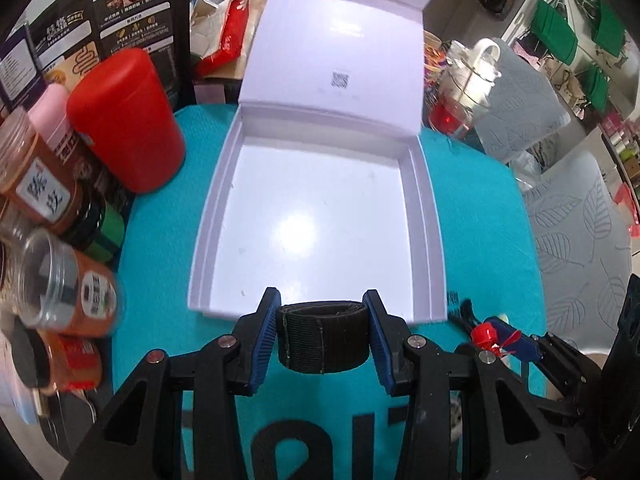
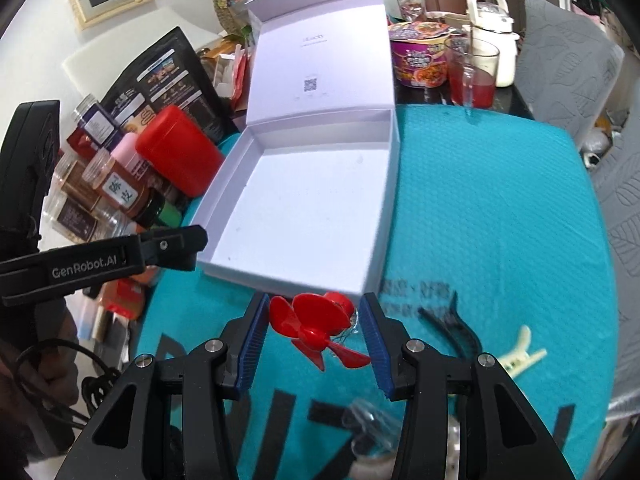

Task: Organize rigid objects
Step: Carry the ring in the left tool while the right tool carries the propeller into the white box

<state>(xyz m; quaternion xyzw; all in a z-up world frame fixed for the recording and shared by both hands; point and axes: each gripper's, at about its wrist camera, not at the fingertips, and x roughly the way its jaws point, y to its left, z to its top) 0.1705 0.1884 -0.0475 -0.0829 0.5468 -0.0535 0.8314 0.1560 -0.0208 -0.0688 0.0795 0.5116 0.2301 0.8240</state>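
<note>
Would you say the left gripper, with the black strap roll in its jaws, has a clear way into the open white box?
Probably yes. The left gripper holds the black strap roll just short of the white box's near rim; the lid stands open and the box floor is bare. The right gripper stays off to the side.

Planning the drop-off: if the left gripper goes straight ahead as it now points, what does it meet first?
Probably the near wall of the open white box, just beyond the black strap roll the left gripper holds; height over that wall is unclear.

"GenRobot.AI" on the left tongs (image 2: 196, 242); "陈皮" on a spice jar (image 2: 120, 194).
</note>
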